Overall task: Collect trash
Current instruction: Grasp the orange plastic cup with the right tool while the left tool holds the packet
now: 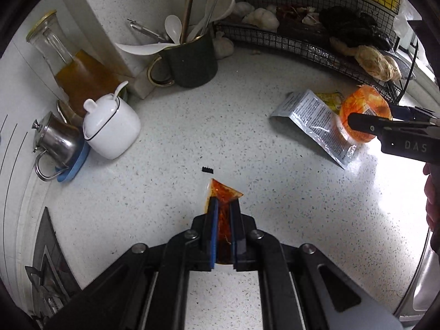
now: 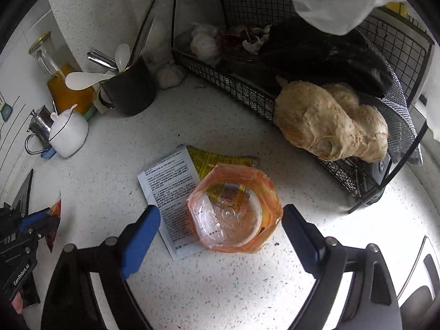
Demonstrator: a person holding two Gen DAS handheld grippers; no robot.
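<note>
Lettering "GenRobot.AI" on left hand-held gripper (image 2: 30, 220) | sachet (image 1: 224, 192) clamped

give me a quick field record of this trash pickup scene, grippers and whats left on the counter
left gripper: shut on red oily sauce sachet
right gripper: open, astride crumpled orange plastic cup wrapper
trash on counter: orange wrapper, white printed packet, yellow printed wrapper, small black scrap
surface: speckled white countertop
nearby: black wire rack, white lidded ceramic jar, dark utensil mug
</note>
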